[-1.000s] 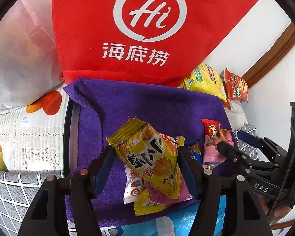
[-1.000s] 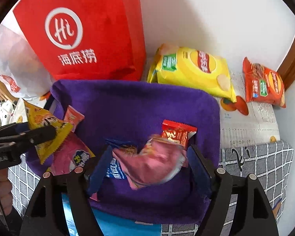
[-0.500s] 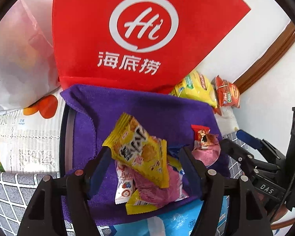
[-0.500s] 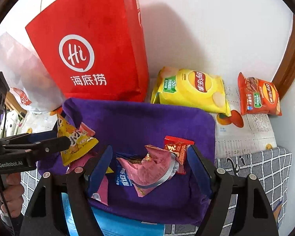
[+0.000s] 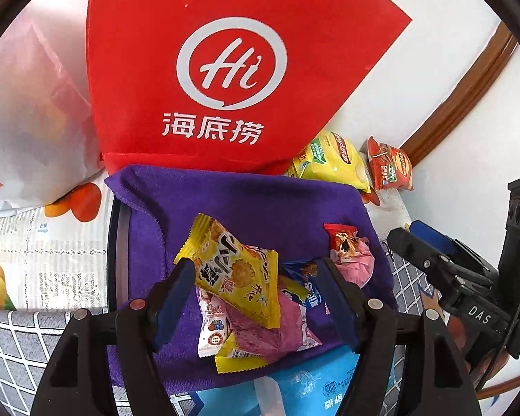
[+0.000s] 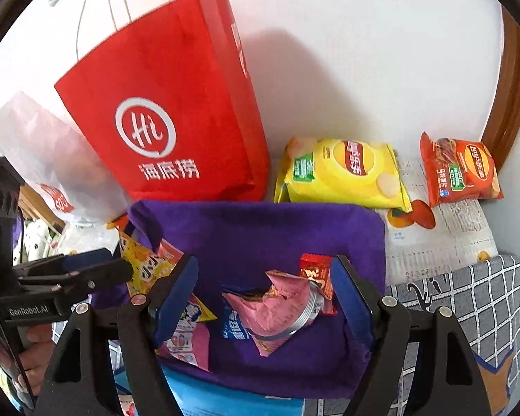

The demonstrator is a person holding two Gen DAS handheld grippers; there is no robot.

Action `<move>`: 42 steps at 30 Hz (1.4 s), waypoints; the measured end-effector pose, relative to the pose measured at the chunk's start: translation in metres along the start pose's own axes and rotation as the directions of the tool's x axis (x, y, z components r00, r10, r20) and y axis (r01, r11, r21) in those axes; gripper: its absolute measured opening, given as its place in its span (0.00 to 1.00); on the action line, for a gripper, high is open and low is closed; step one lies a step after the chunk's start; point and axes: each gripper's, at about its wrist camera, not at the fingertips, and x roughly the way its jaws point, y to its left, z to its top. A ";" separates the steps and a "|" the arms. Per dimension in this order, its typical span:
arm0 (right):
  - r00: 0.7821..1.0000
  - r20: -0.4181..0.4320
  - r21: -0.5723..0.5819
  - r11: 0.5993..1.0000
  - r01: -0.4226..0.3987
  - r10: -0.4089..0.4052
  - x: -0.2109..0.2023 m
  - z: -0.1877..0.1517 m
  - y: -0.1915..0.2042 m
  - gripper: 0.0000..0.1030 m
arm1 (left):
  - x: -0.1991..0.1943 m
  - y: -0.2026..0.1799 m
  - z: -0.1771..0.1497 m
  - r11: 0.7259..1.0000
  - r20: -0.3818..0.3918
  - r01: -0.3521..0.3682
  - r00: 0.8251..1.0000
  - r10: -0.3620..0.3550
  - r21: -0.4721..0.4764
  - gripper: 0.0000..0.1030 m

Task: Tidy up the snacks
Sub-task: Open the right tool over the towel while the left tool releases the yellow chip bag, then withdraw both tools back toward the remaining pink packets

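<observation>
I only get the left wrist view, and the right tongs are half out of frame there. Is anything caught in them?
Observer: It looks not. The pink packet lies on the cloth between the right tongs, and a gap shows beside their left pad.
Operator: Does the red bag have handles?
Observer: Yes. The red bag has thin white cord loops at its top.
Operator: Do the two chip bags touch?
Observer: No. The yellow chips and the orange chips lie apart, with printed paper showing between them.
</observation>
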 end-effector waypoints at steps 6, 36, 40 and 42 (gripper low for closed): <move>0.999 0.030 0.005 1.000 0.018 -0.018 -0.010 -0.001 0.003 0.76 | -0.009 -0.001 0.001 1.000 0.014 -0.004 1.000 0.005 -0.009 0.69; 0.995 0.009 0.032 0.995 0.095 -0.095 -0.094 -0.114 -0.005 0.76 | -0.083 -0.038 -0.015 0.996 0.135 0.045 0.989 -0.055 0.080 0.69; 0.993 0.011 0.052 0.992 0.118 -0.118 -0.113 -0.131 -0.012 0.76 | -0.091 -0.051 -0.022 0.991 0.142 0.050 0.988 -0.067 0.123 0.69; 0.989 0.028 0.044 0.988 0.145 -0.147 -0.123 -0.139 -0.012 0.76 | -0.098 -0.056 -0.025 0.989 0.157 0.045 0.985 -0.067 0.141 0.69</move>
